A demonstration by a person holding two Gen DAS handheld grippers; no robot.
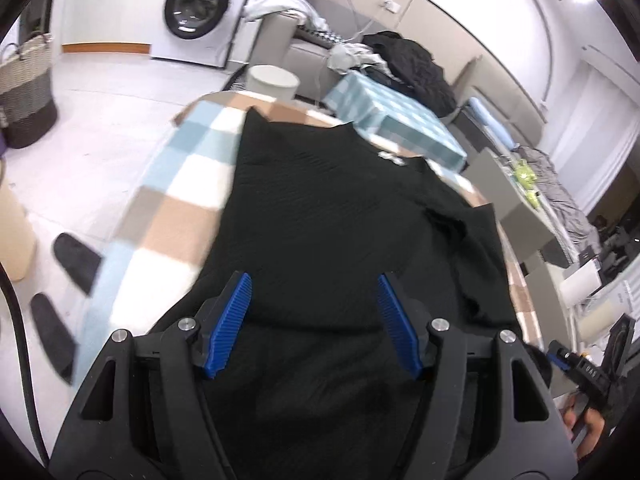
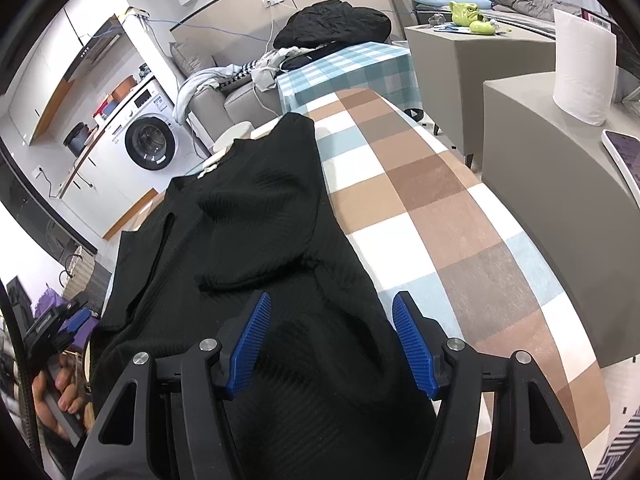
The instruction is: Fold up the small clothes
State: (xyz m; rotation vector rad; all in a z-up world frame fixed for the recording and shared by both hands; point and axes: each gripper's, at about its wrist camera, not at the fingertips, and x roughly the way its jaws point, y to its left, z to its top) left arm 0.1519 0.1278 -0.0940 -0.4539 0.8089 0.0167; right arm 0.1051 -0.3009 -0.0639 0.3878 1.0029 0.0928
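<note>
A black ribbed garment lies spread lengthwise on a counter covered with a checked cloth of brown, pale blue and white squares. One sleeve is folded in over the body, and a small white label shows at the far neckline.

The left wrist view shows the garment filling the middle of the counter, with the cloth bare on the left side only. It alone shows the white floor, two dark slippers beside the counter, a woven basket and a white round bin past the far end. The right wrist view alone shows the wide bare stretch of checked cloth to the right of the garment, a grey cabinet carrying a paper towel roll, and a green figure farther back. Both views take in the washing machine and a dark jacket heaped on a sofa.

The left hand-held gripper hangs released over the near part of the garment, its blue pads wide apart and nothing between them. The right hand-held gripper is likewise spread wide, above the garment's near right edge, its right pad over the cloth just beside the fabric. Whether either one touches the fabric cannot be told.
</note>
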